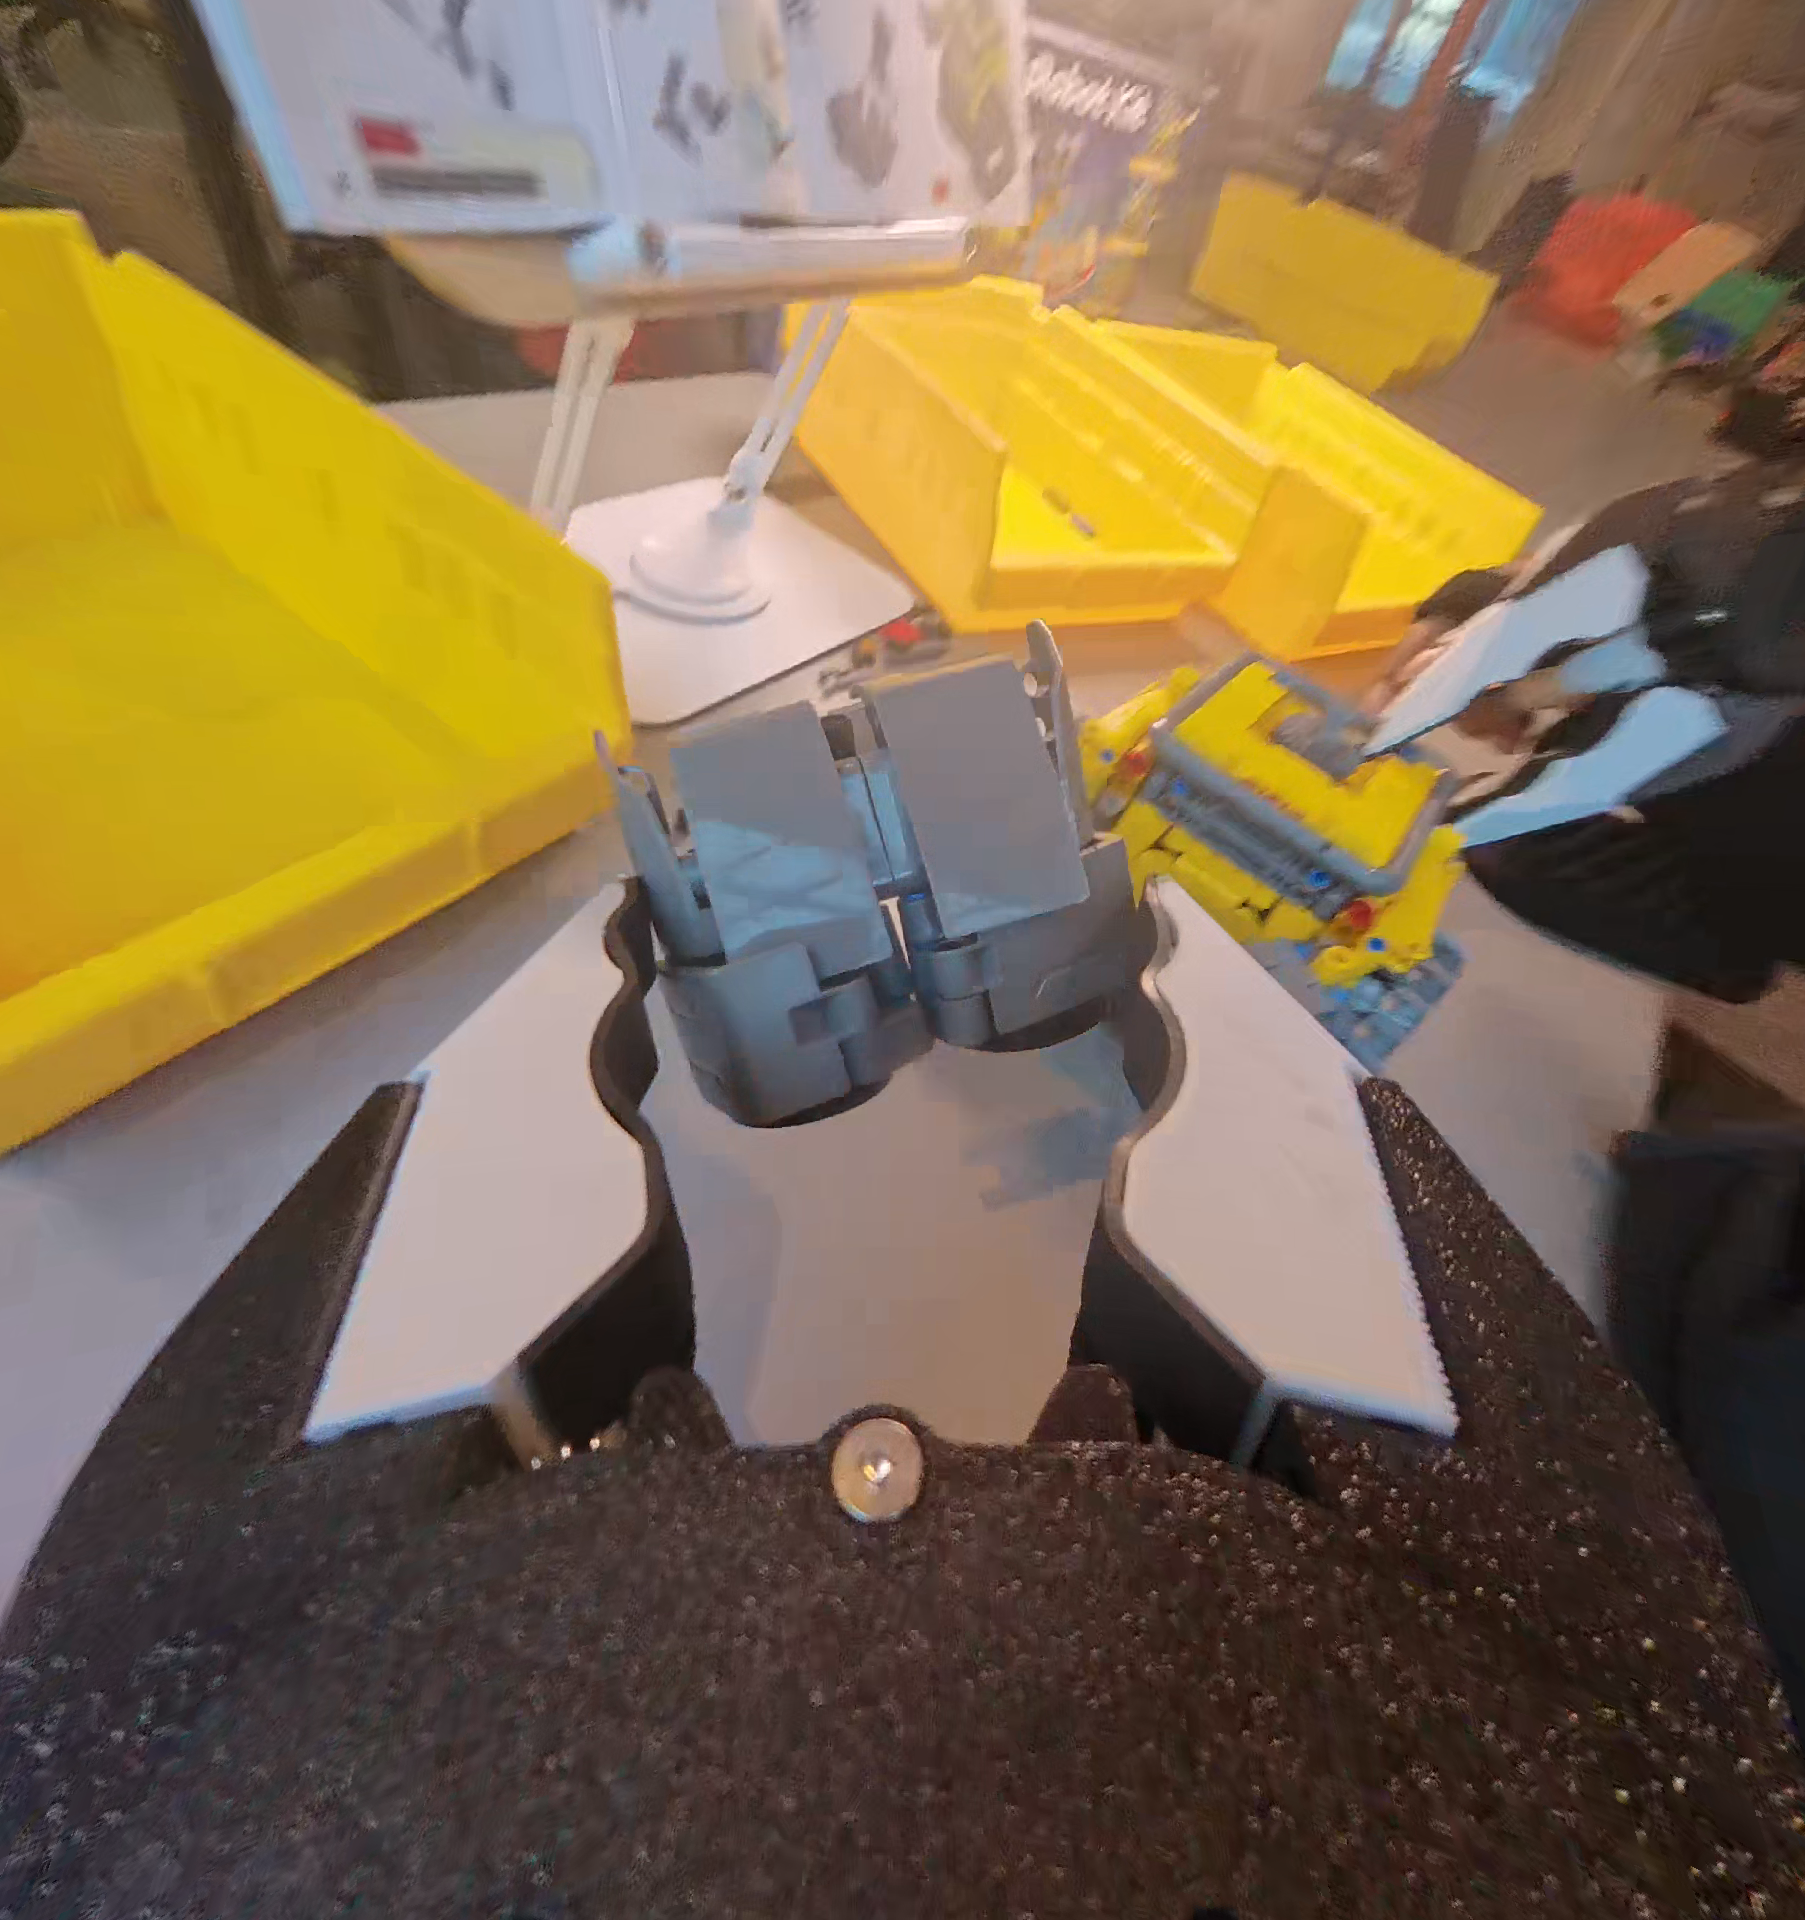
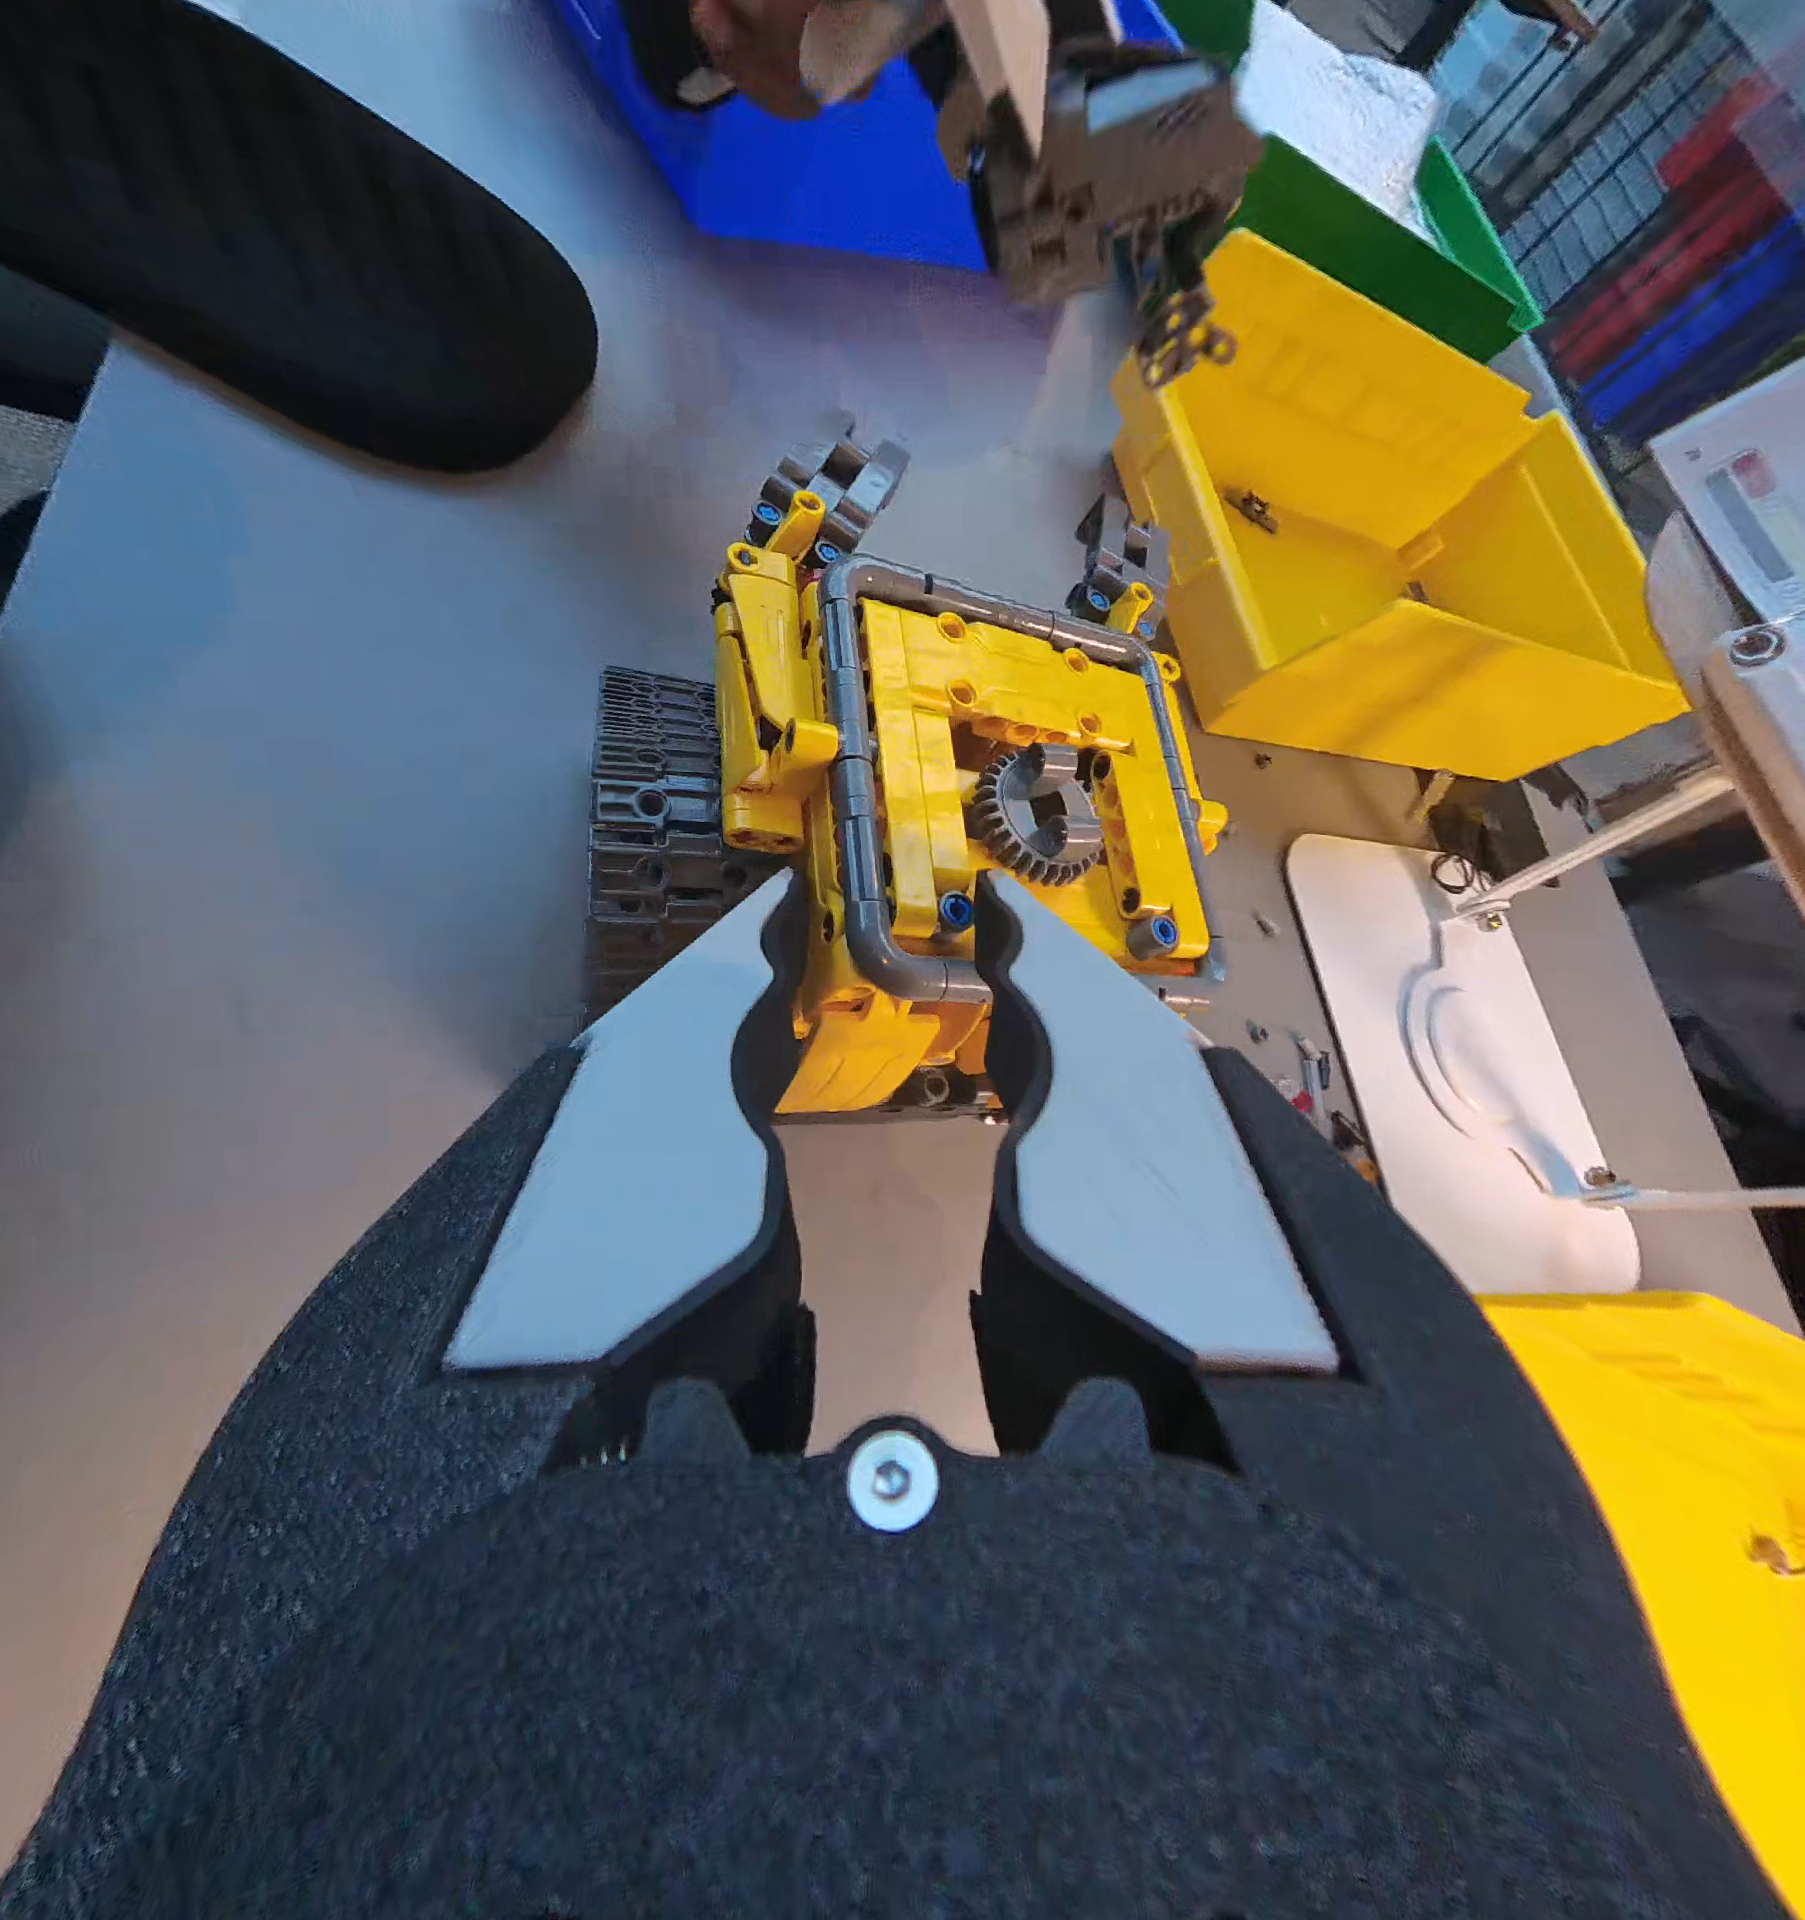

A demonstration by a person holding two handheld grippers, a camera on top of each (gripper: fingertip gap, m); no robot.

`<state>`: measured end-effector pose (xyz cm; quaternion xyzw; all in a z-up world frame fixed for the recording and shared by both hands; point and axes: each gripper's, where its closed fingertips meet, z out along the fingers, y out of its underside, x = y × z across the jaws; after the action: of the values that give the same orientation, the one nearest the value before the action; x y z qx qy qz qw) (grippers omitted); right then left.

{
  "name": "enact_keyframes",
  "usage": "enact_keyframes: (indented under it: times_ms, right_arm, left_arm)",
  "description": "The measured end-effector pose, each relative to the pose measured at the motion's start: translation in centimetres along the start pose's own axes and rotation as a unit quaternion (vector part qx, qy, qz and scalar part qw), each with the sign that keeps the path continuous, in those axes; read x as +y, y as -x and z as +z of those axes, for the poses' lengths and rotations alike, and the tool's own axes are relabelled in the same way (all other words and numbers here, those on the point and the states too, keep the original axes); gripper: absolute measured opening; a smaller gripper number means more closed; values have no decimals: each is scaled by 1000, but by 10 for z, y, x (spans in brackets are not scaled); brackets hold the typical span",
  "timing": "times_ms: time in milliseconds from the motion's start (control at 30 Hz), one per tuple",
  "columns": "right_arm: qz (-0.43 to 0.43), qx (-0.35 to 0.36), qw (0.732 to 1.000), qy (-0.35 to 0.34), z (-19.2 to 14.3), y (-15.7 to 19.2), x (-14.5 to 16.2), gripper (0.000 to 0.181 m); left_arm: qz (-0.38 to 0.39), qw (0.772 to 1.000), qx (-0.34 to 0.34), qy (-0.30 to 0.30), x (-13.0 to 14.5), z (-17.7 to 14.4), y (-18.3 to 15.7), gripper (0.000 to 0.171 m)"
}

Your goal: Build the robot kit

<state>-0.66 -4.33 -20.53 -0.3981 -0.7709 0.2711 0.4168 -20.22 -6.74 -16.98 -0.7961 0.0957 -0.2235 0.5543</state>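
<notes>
While your left gripper (image 1: pixel 893 935) grasps the grey brick piece (image 1: pixel 867 894), keep the right gripper (image 2: pixel 882 904) clenched steady on the yellow model (image 2: pixel 965 790).

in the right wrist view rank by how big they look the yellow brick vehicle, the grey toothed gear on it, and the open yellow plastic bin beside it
1. Open yellow plastic bin and yellow brick vehicle: look alike in size, so left unranked.
2. Grey toothed gear: clearly smallest.

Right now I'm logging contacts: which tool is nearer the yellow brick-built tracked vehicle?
Right. The right tool clamps the yellow brick-built tracked vehicle; the left tool holds a grey brick assembly beside it.
</notes>
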Motion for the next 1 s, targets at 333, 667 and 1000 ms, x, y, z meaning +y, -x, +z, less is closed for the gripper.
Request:
enact_keyframes:
  times_ms: [333, 667, 1000]
  right_arm:
    - [26, -96, 993, -58, -26, -19, -10, 29]
    - [117, -130, 974, -145, -34, -70, -47, 29]
    - [169, -175, 962, -127, -13, -65, -18, 33]
  left_arm:
    - [31, 953, 302, 2, -65, 23, -117, 91]
    - [146, 904, 374, 147, -39, 102, -146, 91]
    - [113, 900, 391, 153, -27, 112, -131, 89]
